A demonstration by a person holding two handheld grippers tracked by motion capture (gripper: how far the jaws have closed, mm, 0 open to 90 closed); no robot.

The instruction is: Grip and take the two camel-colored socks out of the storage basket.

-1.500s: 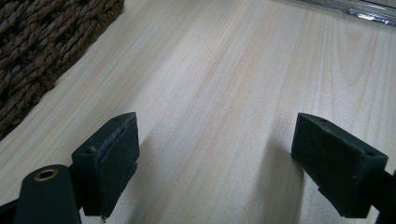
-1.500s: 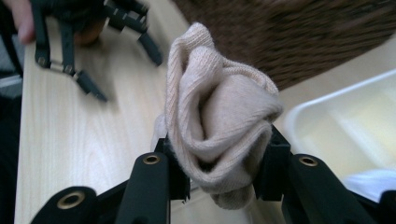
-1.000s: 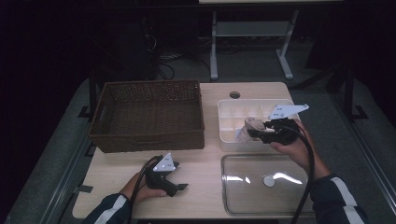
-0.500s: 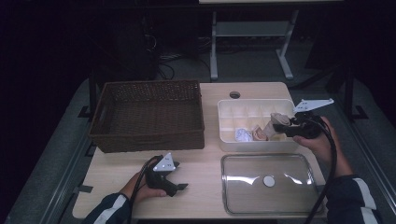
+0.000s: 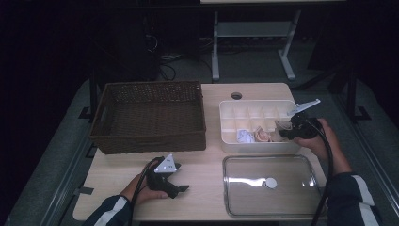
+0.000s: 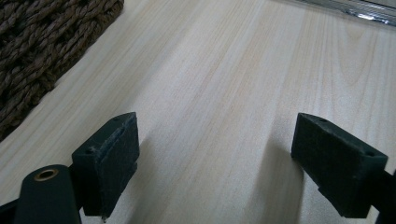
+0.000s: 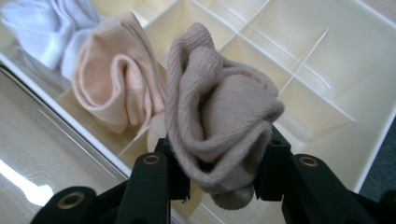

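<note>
overhead, right gripper (image 5: pixel 283 128) fingers clamped on beige sock (image 7: pixel 219 121) above divided tray (image 5: pixel 263 109), left gripper (image 5: pixel 181 183) fingers apart on table (image 5: pixel 207 165)

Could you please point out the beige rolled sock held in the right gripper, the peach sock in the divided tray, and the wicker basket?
beige rolled sock (image 7: pixel 219 121), right gripper view, middle of its folds.
peach sock (image 7: pixel 114 88), right gripper view, centre of the roll.
wicker basket (image 5: pixel 148 141), high view, near wall.
</note>
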